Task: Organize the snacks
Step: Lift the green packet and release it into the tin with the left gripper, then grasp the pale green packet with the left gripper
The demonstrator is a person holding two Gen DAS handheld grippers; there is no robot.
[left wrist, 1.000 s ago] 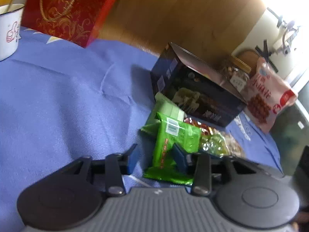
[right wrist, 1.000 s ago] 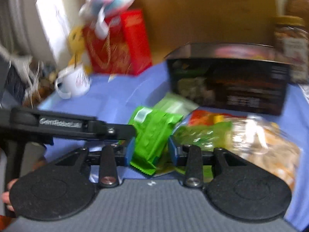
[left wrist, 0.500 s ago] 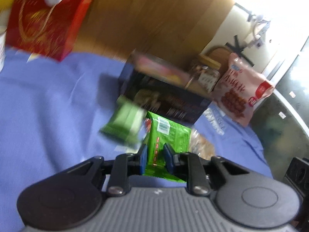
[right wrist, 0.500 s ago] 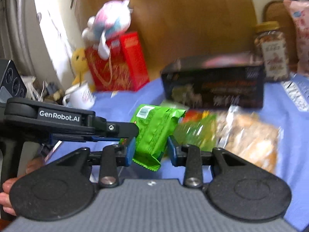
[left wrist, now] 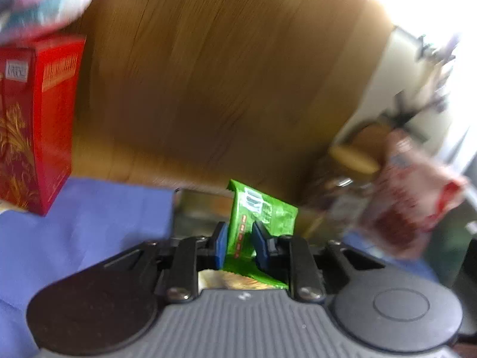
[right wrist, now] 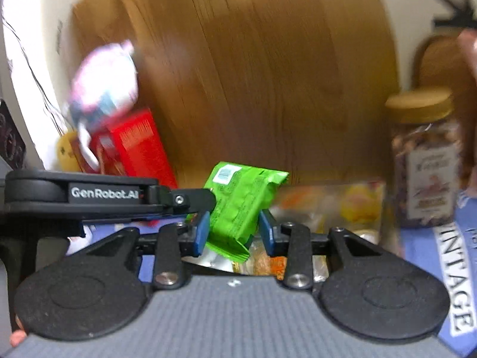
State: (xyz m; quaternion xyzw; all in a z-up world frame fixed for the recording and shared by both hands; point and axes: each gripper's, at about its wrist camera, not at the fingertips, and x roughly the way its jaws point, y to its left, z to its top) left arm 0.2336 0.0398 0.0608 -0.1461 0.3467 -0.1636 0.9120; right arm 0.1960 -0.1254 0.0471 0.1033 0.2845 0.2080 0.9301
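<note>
Left wrist view
- Change: your left gripper (left wrist: pixel 238 243) now carries the green snack packet (left wrist: pixel 259 217) clear of the desk (left wrist: pixel 89 229); a second ago the packet lay in the pile with the fingers apart around it.
- Fingers: clamped together on the packet's lower half, blue pads (left wrist: pixel 221 243) pressing both faces.
- Packet position: upright, its top tilted right, in front of the open dark box (left wrist: pixel 196 205).
- Meaning: pickup is done; you appear to be on the way to placing it in the box.

Right wrist view
- Change: your right gripper (right wrist: pixel 234 232) has risen too, with a second green packet (right wrist: pixel 241 205) between its fingers.
- Fingers: half closed, both pads against the packet's sides.
- Packet look: glossy crinkled wrapper, white barcode label near the top, crimped lower seam; light and easily crushed, I judge.
- Surroundings: the box's contents (right wrist: pixel 328 205) lie behind; the nut jar (right wrist: pixel 426 161) stands right.
</note>
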